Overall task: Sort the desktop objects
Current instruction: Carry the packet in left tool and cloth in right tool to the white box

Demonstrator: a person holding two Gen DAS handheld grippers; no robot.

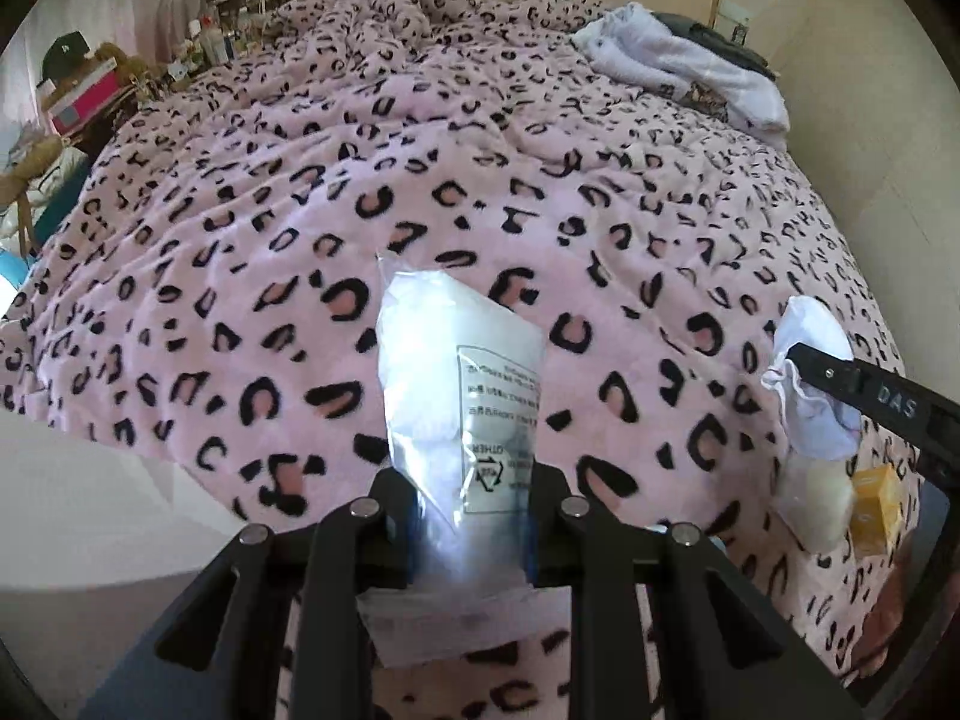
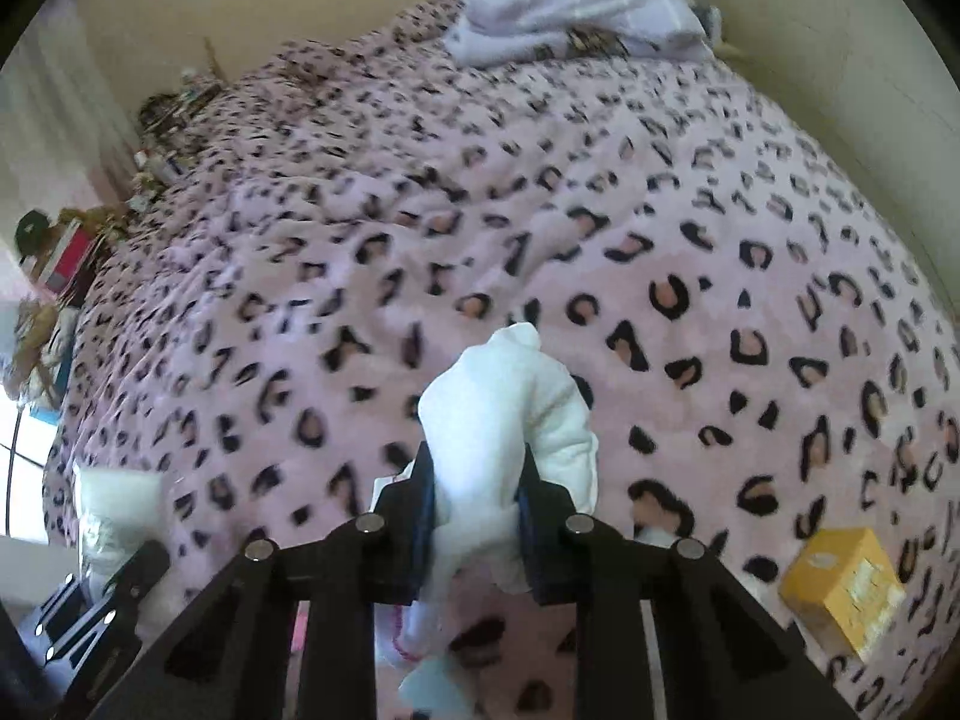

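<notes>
My left gripper is shut on a clear plastic bag of white cotton balls with a printed label, held upright above the leopard-print blanket. My right gripper is shut on a white cloth, lifted over the blanket. In the left wrist view the right gripper shows at the right edge with the white cloth. A yellow box lies on the blanket at the right; it also shows in the left wrist view. The left gripper and its bag show at the lower left of the right wrist view.
A folded white and dark pile of clothes lies at the bed's far right by the wall. A cluttered shelf with a pink box and a cap stands left of the bed. A pale round item lies beside the yellow box.
</notes>
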